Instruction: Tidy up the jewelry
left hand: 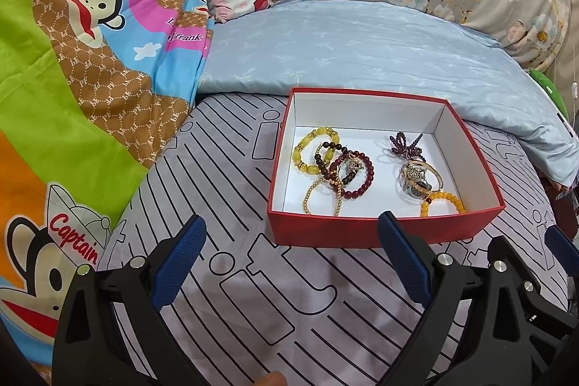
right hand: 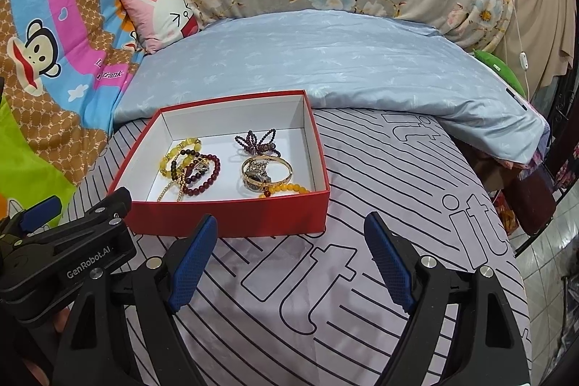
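Each claw is matte black plastic with two fingers faced in blue, cross-hatched pads (left hand: 179, 263). Round silver screws (right hand: 427, 261) sit at the finger pivots. White lettering "GenRobot.AI" (right hand: 90, 269) marks the left claw's side, lower left of the right view. A fingertip of skin (left hand: 272, 378) peeks in at the bottom edge of the left view.

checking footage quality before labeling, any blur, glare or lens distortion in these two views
Left wrist view: strong fisheye bend with dark corners; the red box and its jewelry look sharp, lighting even, soft shadow under the left claw. Right wrist view: same curved edges, striped sheet lines bow outward; the right claw is crisp, no glare, no motion blur.
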Demonstrator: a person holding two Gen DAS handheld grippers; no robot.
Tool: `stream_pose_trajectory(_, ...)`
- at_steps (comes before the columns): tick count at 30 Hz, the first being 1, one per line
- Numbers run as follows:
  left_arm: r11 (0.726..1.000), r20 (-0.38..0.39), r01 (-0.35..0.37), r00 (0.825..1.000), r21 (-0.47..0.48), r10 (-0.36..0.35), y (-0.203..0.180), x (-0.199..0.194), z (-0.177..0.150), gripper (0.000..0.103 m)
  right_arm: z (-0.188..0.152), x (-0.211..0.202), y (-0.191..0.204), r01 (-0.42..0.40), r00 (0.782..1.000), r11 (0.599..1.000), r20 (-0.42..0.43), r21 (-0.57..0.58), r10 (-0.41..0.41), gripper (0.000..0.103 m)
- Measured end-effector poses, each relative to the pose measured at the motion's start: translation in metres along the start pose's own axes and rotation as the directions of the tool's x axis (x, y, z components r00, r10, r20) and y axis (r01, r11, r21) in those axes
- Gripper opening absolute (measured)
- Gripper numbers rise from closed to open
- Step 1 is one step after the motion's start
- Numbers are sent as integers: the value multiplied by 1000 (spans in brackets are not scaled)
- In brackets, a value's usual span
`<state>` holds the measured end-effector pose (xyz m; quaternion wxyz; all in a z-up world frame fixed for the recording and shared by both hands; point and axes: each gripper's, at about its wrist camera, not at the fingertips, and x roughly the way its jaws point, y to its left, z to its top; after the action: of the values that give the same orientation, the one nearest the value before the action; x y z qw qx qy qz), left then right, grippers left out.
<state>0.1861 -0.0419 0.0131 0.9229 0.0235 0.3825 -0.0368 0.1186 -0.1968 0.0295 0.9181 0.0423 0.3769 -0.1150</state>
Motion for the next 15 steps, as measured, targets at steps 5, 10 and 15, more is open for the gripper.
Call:
stream_pose_trajectory(5,1000,1,-6,1000,8,6,0,-1,-1,91,-1,0,2,-2,1000,1000,-3,-6,2,80)
stream_pose_trajectory(10,1000,-9,-5,1000,13,5,0,1,-2,91,-2,0,3,0,1000,1000,-8,-10,0,80)
stream_pose_trajectory(15,1000,-6,-14,1000,19,14,-1,-1,-4,91,-3,0,3,0,1000,1000,-11,-9,0,80)
